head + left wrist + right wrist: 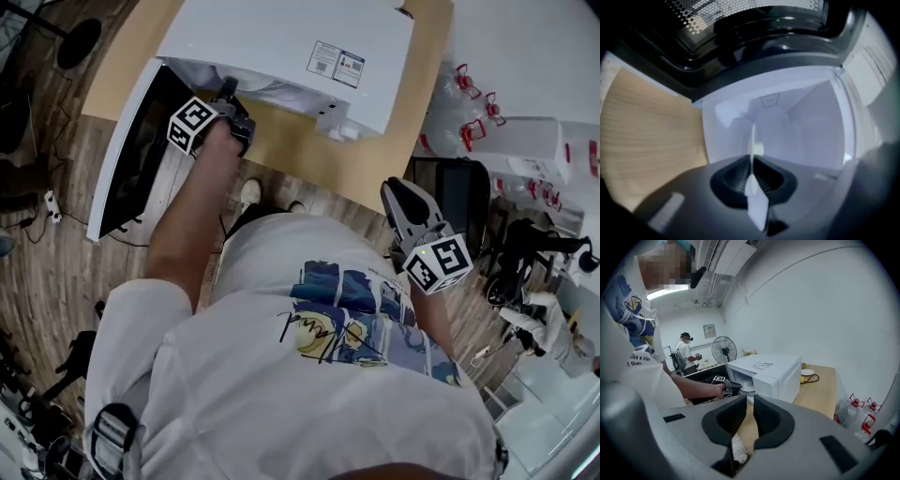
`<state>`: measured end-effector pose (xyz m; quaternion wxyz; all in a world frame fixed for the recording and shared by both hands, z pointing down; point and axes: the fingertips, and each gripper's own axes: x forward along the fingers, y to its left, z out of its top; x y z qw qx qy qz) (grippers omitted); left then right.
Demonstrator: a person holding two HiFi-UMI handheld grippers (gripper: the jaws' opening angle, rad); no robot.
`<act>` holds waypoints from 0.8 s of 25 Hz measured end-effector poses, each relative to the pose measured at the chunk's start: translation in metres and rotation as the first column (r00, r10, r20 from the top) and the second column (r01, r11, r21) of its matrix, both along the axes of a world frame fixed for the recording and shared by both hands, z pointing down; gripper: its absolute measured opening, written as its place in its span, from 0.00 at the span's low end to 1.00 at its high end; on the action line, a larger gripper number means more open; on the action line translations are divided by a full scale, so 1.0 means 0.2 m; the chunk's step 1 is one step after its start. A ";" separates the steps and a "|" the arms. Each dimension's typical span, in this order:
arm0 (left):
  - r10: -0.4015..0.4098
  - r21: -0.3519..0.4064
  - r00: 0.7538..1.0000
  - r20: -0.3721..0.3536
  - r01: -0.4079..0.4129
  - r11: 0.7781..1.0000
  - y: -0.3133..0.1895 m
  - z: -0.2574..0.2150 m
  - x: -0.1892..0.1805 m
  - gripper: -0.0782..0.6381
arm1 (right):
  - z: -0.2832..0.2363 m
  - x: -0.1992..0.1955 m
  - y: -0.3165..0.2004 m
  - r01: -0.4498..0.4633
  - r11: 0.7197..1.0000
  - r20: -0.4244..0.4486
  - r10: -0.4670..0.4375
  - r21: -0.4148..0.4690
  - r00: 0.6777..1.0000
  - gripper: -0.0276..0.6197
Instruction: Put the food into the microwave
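Note:
The white microwave (281, 42) stands on a wooden table, its dark door (131, 150) swung open to the left. My left gripper (232, 98) is at the oven's mouth, shut on the thin edge of a white plate (752, 140), which I see edge-on between the jaws. In front of it is the pale cavity (797, 126). From the right gripper view the plate (746, 387) sits just inside the opening; what lies on it is hidden. My right gripper (398, 192) hangs back at my right side, with its jaws (746, 411) a narrow gap apart and nothing between them.
The wooden table (309, 150) runs to the right of the microwave, with a small white dish (806, 372) and a cable at its far end. Water bottles with red caps (469, 103) stand on the floor to the right. A black chair (464, 197) is near my right hand. Another person (686, 352) and a fan (723, 351) are in the background.

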<state>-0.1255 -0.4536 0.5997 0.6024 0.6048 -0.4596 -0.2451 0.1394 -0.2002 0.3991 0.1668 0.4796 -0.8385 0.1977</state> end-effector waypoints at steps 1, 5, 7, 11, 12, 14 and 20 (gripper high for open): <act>0.006 -0.004 1.000 0.008 -0.006 1.000 0.00 0.00 0.00 0.14 | 0.00 0.00 0.00 -0.009 1.000 0.003 0.009 -0.001 1.000 0.11; 0.031 -0.021 0.998 0.056 -0.030 0.999 -0.01 0.02 0.01 0.14 | 0.01 0.01 0.02 -0.033 0.999 0.012 0.033 -0.003 0.999 0.11; 0.048 -0.027 0.994 0.096 -0.046 0.999 -0.01 0.03 0.01 0.14 | 0.02 0.01 0.03 -0.039 0.999 0.012 0.039 -0.002 0.999 0.11; 0.087 -0.031 0.975 0.205 -0.083 0.996 -0.02 0.04 0.02 0.16 | 0.02 0.01 0.03 -0.053 0.999 0.014 0.053 -0.005 0.999 0.11; 0.095 -0.030 0.967 0.238 -0.091 0.995 -0.03 0.04 0.02 0.17 | 0.02 0.02 0.03 -0.056 0.998 0.015 0.056 -0.005 0.998 0.11; 0.115 -0.030 0.943 0.313 -0.111 0.993 -0.04 0.03 0.02 0.18 | 0.02 0.02 0.03 -0.062 0.998 0.017 0.062 -0.007 0.998 0.11; 0.166 -0.035 0.795 0.583 -0.180 0.983 -0.05 0.01 0.00 0.23 | 0.02 0.03 0.05 -0.069 0.998 0.023 0.070 -0.011 0.997 0.11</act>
